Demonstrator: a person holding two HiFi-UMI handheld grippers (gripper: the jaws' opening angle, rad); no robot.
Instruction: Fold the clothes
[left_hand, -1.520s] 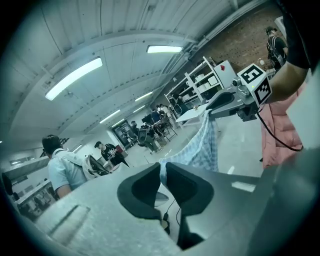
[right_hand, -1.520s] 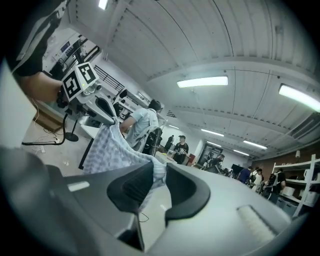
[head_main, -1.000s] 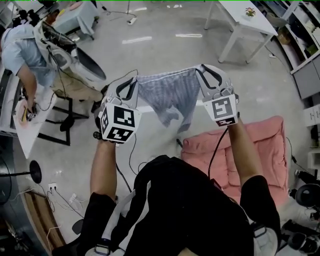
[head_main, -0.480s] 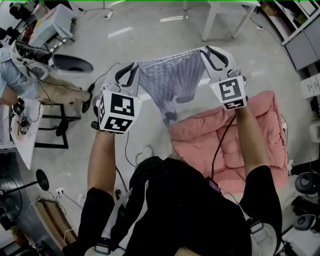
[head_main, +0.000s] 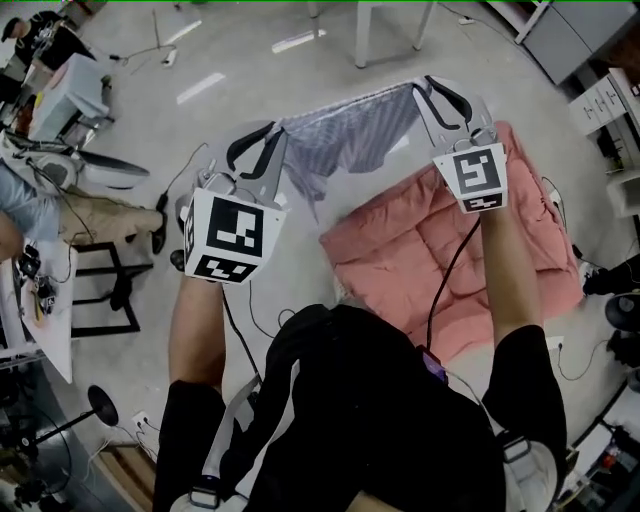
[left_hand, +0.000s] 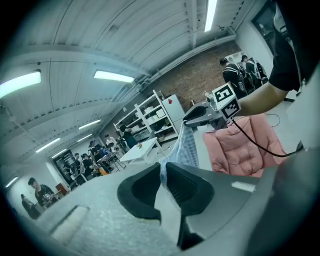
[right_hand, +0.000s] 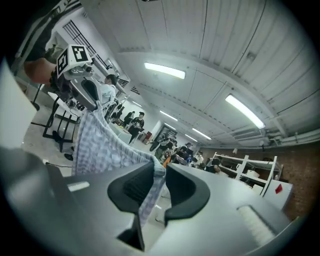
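A blue-and-white checked garment (head_main: 350, 135) hangs stretched in the air between both grippers. My left gripper (head_main: 277, 135) is shut on its left corner, and the cloth (left_hand: 185, 147) runs out from between the left gripper's (left_hand: 163, 172) pads. My right gripper (head_main: 425, 90) is shut on the other corner; in the right gripper view the fabric (right_hand: 100, 145) is pinched between that gripper's (right_hand: 159, 172) pads. A pink quilted mat (head_main: 420, 260) lies on the floor below the right arm. The garment's lower part sags in folds toward the mat's far left edge.
White table legs (head_main: 365, 30) stand at the top of the head view. A seated person (head_main: 60, 205) and a black frame (head_main: 105, 290) are at the left. Cables (head_main: 245, 320) trail on the floor by the mat. Shelves and several people show in the gripper views.
The view has swung, so the pink mat now sits nearer and more to the middle, under the right arm. Both grippers still hold the garment stretched, and it has come closer to the mat.
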